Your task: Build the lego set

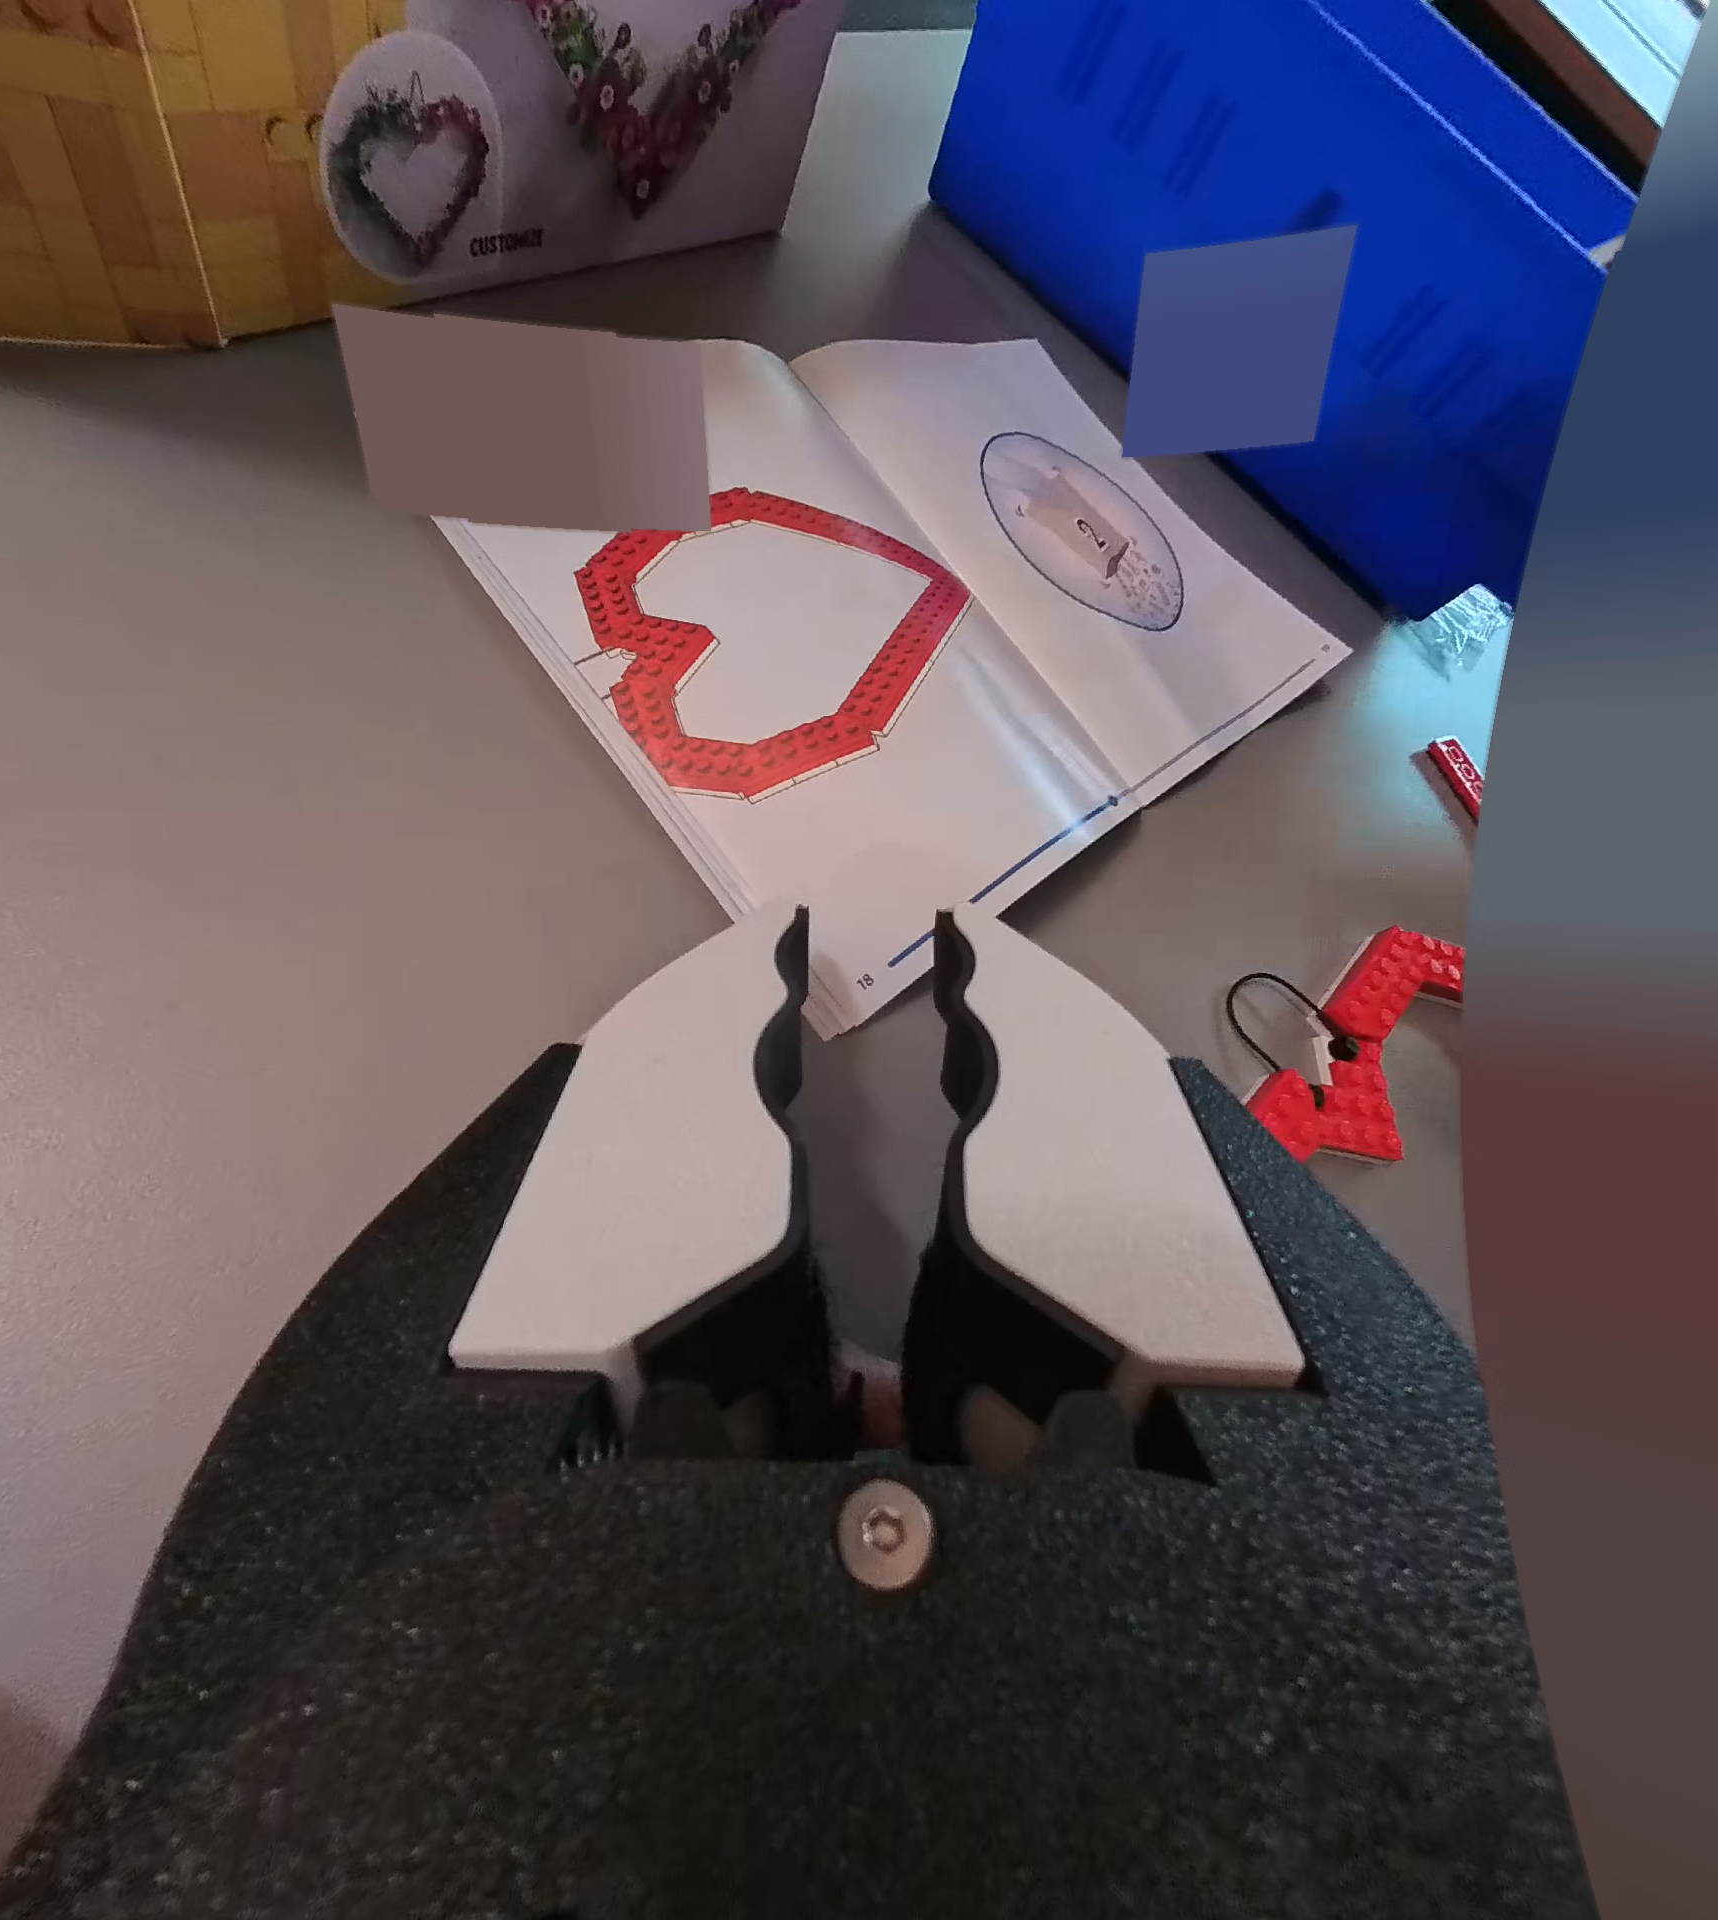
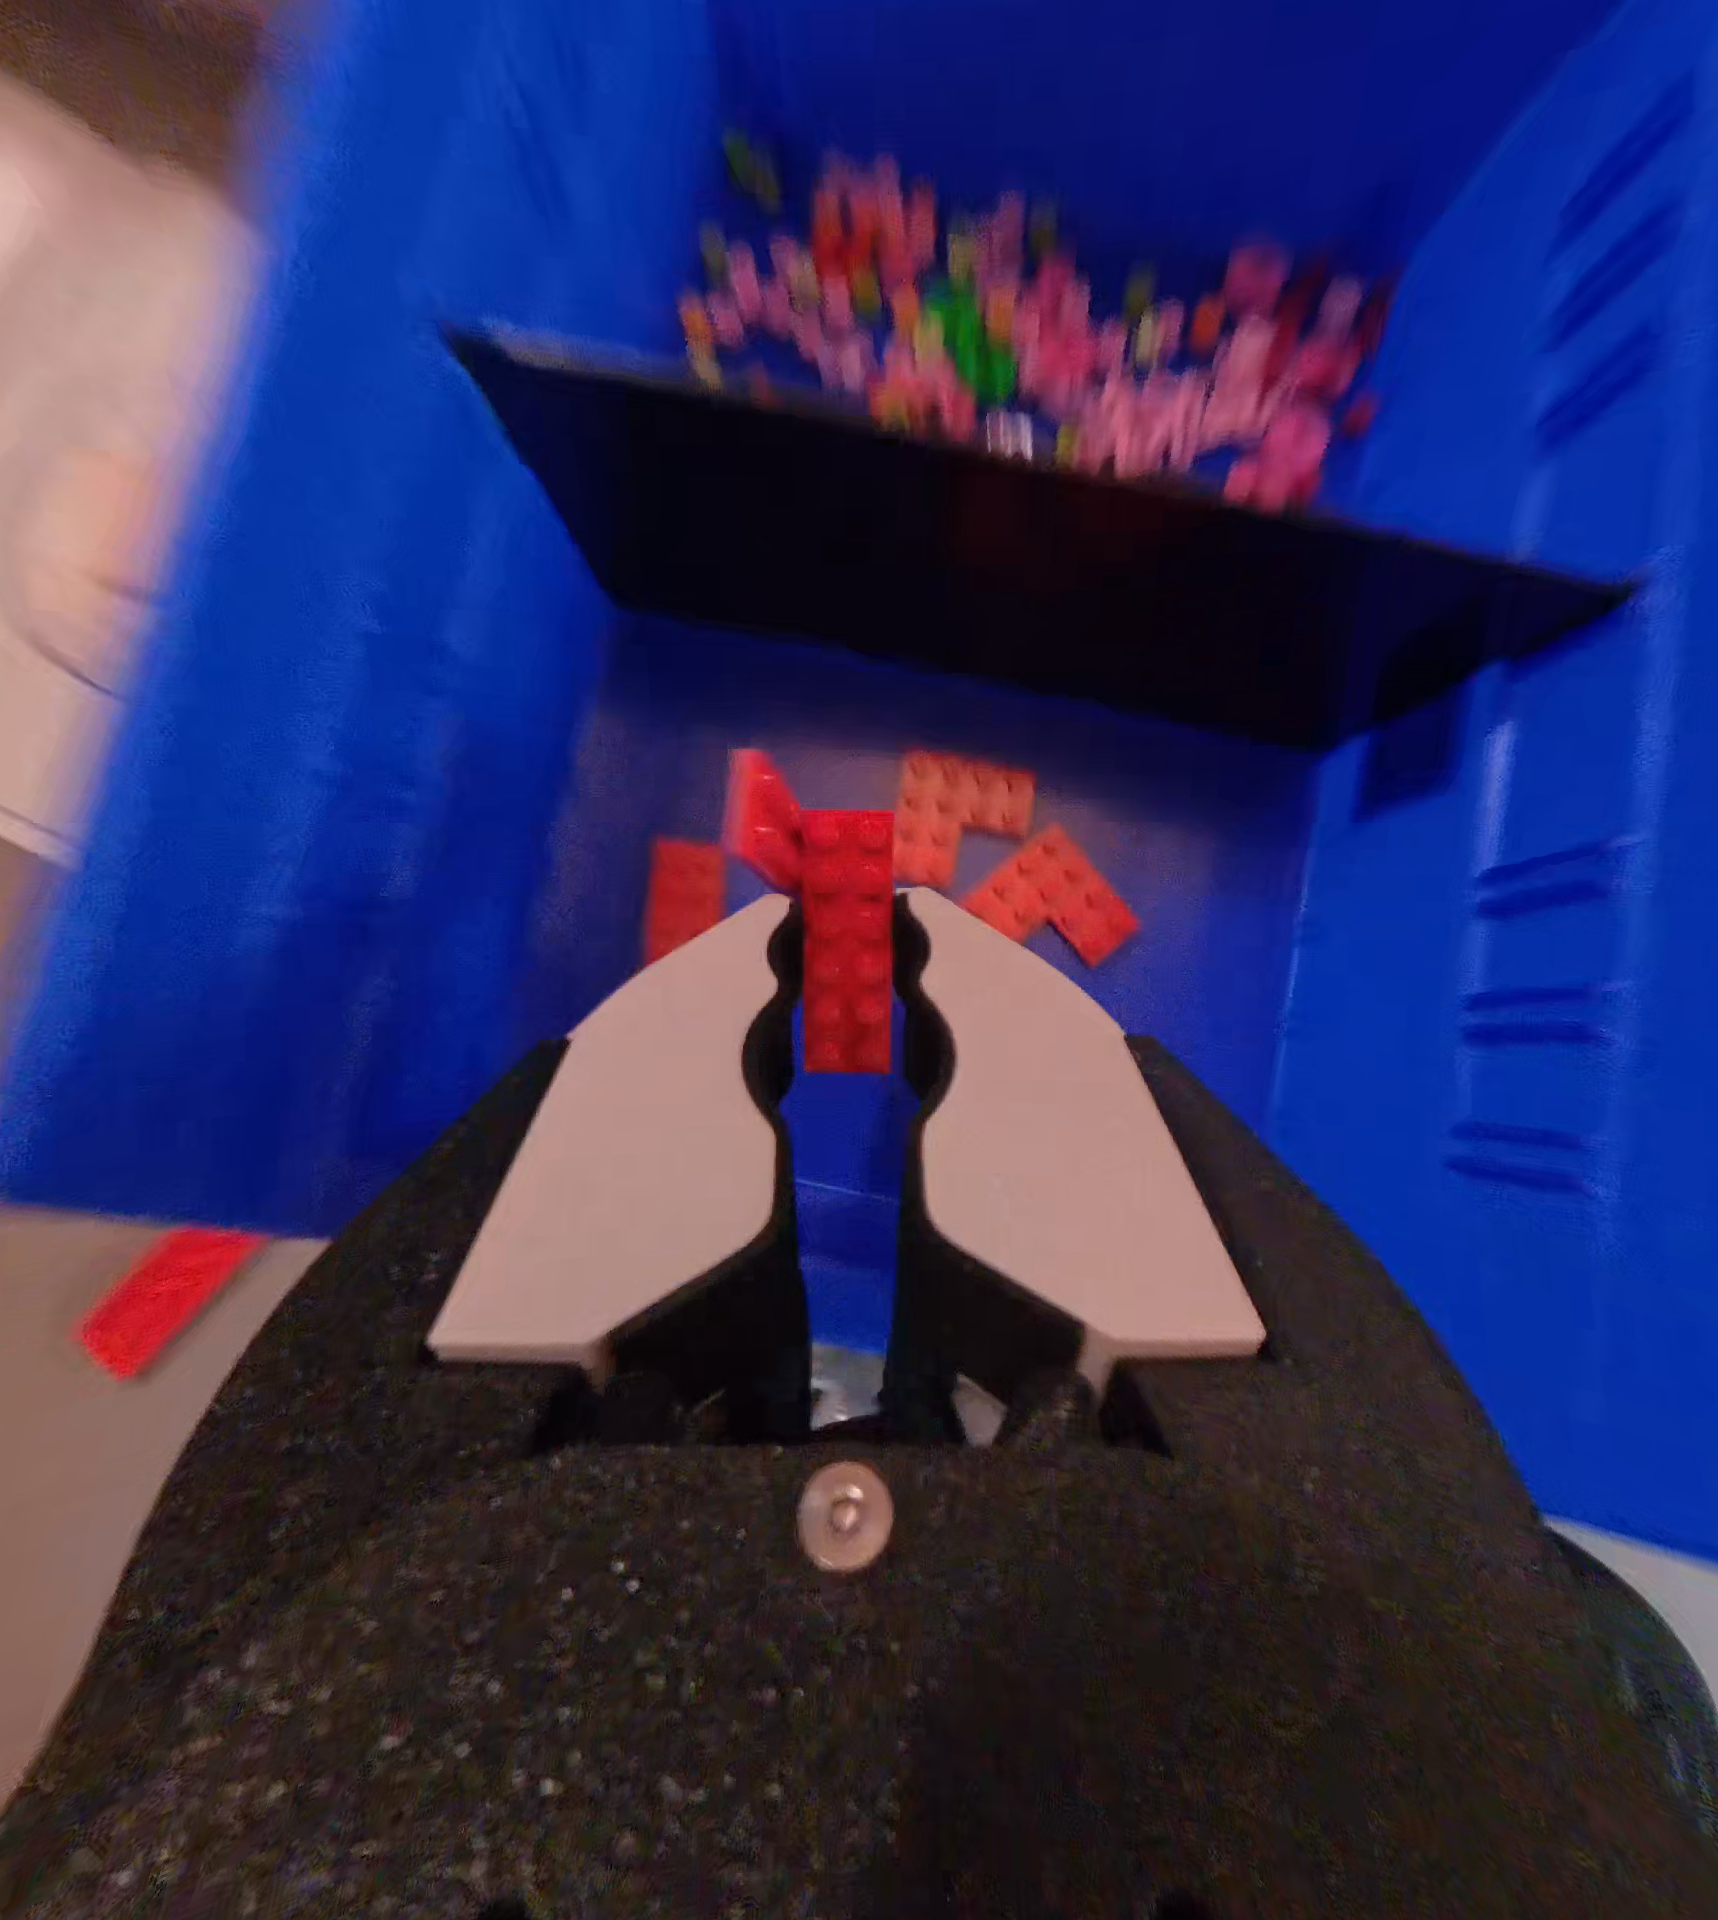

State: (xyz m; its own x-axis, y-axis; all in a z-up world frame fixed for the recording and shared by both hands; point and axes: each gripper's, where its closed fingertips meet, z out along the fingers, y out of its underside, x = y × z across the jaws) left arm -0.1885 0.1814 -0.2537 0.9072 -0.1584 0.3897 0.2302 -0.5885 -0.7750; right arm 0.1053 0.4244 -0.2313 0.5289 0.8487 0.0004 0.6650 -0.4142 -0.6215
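Note:
In the left wrist view my left gripper (image 1: 873, 925) is open and empty, hovering over the near corner of the open instruction booklet (image 1: 834, 644), whose page pictures a red heart frame. A partly built red plate assembly (image 1: 1354, 1049) with a black cord loop lies on the table to its right. In the right wrist view my right gripper (image 2: 847, 909) is shut on a long red plate (image 2: 847, 935), held above the near compartment of the blue bin (image 2: 315, 727). Several red and orange plates (image 2: 1000, 842) lie on the bin floor beyond the fingertips.
A black divider (image 2: 1042, 561) splits the bin; many blurred pink, red and green pieces (image 2: 1021, 343) fill the far compartment. A red plate (image 2: 169, 1299) lies on the table outside the bin. The set's box (image 1: 543, 135) and a yellow box (image 1: 34, 166) stand behind the booklet. About 40 cm separates my left fingertips from my right.

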